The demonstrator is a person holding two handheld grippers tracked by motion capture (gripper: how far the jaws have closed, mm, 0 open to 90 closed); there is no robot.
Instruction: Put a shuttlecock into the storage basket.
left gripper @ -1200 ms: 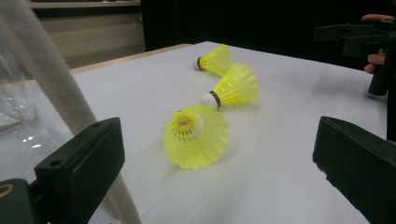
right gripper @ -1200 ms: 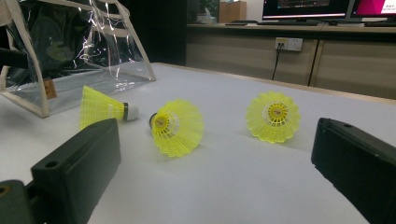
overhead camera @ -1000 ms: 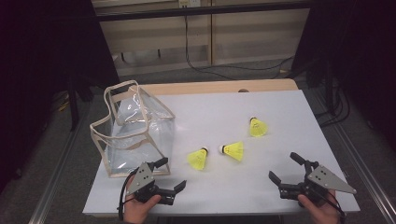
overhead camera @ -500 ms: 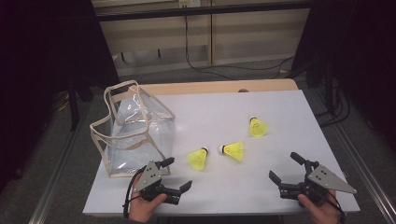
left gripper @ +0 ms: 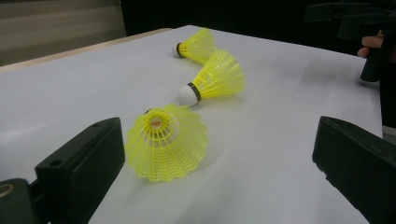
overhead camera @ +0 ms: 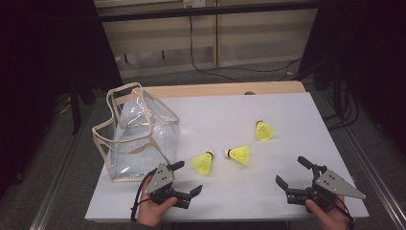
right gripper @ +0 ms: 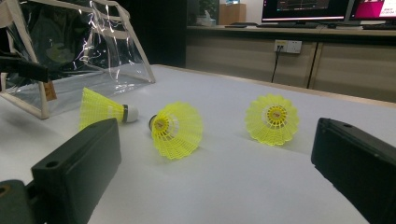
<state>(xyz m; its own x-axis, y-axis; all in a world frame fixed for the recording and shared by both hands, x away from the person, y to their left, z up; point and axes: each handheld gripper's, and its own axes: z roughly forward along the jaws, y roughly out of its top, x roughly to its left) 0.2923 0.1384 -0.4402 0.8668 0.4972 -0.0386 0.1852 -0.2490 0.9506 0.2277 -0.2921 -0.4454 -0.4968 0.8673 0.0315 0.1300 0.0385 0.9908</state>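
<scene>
The left tool (overhead camera: pixel 184 178) is sitting near the table (overhead camera: pixel 287 115) front edge, jaws wide apart and empty. The nearest shuttlecock (overhead camera: pixel 203 162), yellow plastic mesh, is lying at 1 o'clock from it, with free white surface around. Compared with before, this tool is now turning closer to it. The right tool (overhead camera: pixel 293 173) is also gaping, empty, unmoved. The clear bag (overhead camera: pixel 134 132) is standing at 10 o'clock.

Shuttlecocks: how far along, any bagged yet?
Done: nothing; all three yellow shuttlecocks lie on the white table, none inside the clear bag. In hand: left gripper, open, faces the nearest one. Right gripper open. Left: all three.
</scene>
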